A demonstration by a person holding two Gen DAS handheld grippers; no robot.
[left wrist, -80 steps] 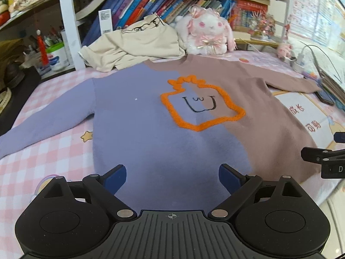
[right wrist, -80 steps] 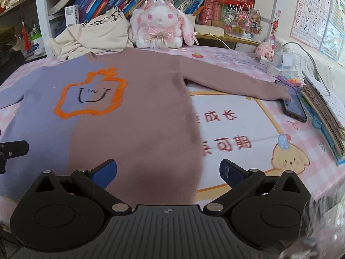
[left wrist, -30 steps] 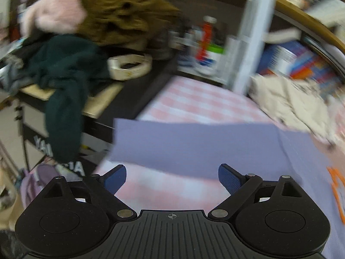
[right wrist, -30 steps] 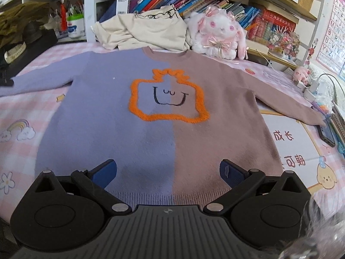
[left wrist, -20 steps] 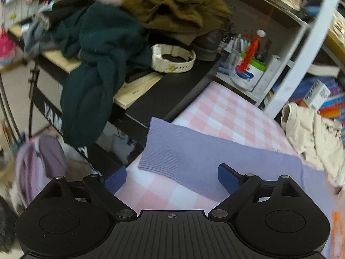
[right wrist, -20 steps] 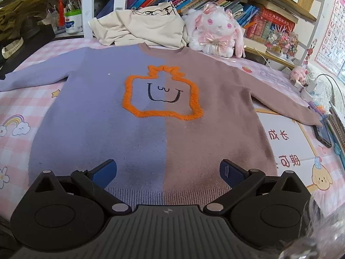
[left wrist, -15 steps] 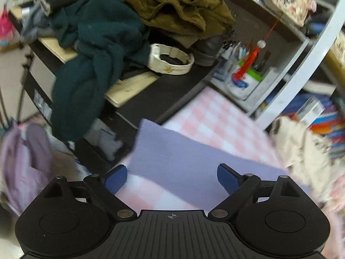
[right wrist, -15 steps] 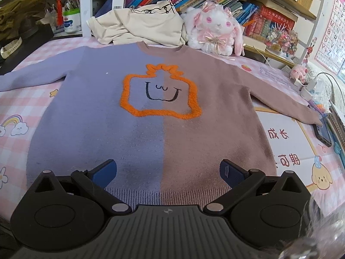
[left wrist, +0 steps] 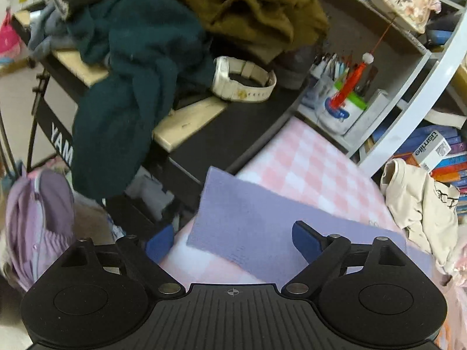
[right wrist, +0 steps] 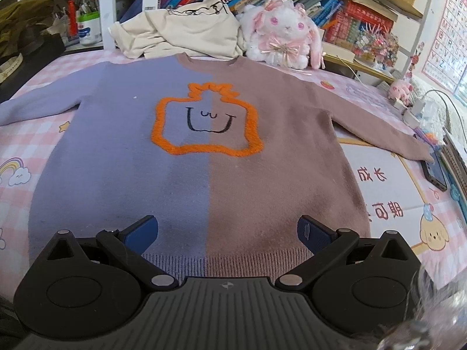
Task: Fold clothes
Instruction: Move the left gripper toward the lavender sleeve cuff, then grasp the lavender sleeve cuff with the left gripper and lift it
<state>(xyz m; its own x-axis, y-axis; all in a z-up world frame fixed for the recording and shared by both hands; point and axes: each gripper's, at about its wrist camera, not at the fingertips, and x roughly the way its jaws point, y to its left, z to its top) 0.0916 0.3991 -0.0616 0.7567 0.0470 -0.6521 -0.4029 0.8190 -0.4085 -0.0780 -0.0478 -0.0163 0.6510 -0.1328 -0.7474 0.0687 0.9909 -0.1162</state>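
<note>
A half lilac, half brown sweater [right wrist: 204,151] with an orange outlined face lies flat, front up, on the pink checked table. My right gripper [right wrist: 227,230] is open and empty, just above the sweater's ribbed hem at the middle. My left gripper [left wrist: 233,239] is open and empty, hovering over the cuff end of the lilac sleeve [left wrist: 248,221] at the table's left edge. The brown sleeve [right wrist: 379,134] stretches out to the right.
A cream garment [right wrist: 181,32] and a plush rabbit [right wrist: 283,38] sit behind the sweater below shelves of books. A phone [right wrist: 436,172] lies by the brown cuff. Left of the table stand a black keyboard stand [left wrist: 221,134] with piled clothes [left wrist: 140,67] and a pen cup [left wrist: 341,110].
My left gripper has swung from the sweater body to the lilac sleeve's cuff and come closer over it. My right gripper has shifted left to the hem's middle.
</note>
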